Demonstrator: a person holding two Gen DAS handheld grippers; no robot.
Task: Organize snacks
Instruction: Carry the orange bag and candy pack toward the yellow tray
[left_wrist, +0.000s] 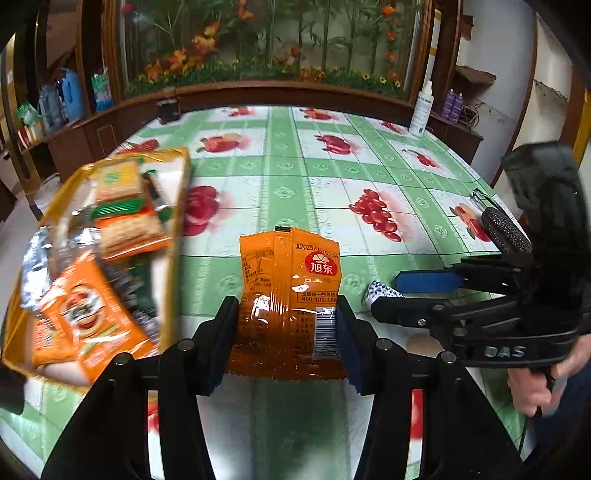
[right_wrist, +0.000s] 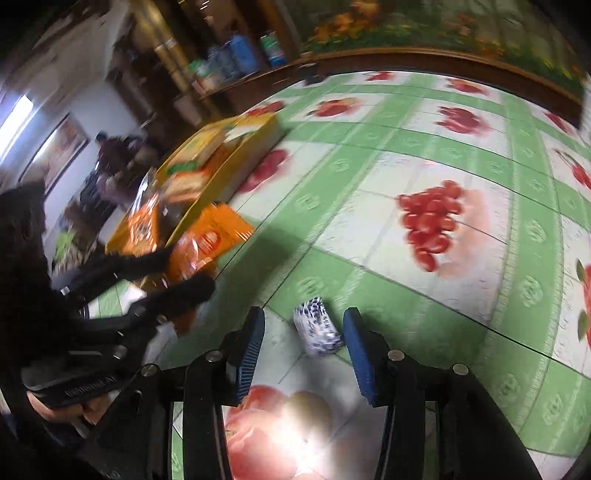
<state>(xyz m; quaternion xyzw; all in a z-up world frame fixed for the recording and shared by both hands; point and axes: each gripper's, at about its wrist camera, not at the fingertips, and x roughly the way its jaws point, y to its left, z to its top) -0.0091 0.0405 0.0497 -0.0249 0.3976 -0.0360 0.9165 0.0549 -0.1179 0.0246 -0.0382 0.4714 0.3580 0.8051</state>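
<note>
Snacks are seen in 2 places on the green fruit-print tablecloth (left_wrist: 288, 166): gathered in a yellow box (left_wrist: 173, 229) at the table's left side, and loose on the cloth nearer the person. An orange packet (left_wrist: 291, 295) with a red logo is clamped between the 2 blue pads of the left gripper (left_wrist: 286, 328); the wrapper is creased where the pads press its sides, and its upper half stands out beyond the fingertips. In the right wrist view the same packet (right_wrist: 207, 240) is seen held just beside the box's near wall (right_wrist: 229, 173).

Inside the box, cracker packs in green and orange wrappers (left_wrist: 122, 206), a silver foil pack (left_wrist: 40, 258) and further orange packets (left_wrist: 85, 310) are piled; that part of the left view is blurred.

The right gripper (right_wrist: 304, 339) is held with its jaws apart, and a small blue-and-white patterned packet (right_wrist: 317, 330) lies on the cloth between the pads. The right pad is close against the packet's end, while a clear gap is left at the other side; no squeeze is visible. From the left wrist view that packet (left_wrist: 380, 295) is partly hidden behind the right gripper's fingers (left_wrist: 428, 280).

A white spray bottle (left_wrist: 421, 110) stands at the table's far right edge. A hand (left_wrist: 532, 384) on the right gripper's handle is visible at the frame's right margin.
</note>
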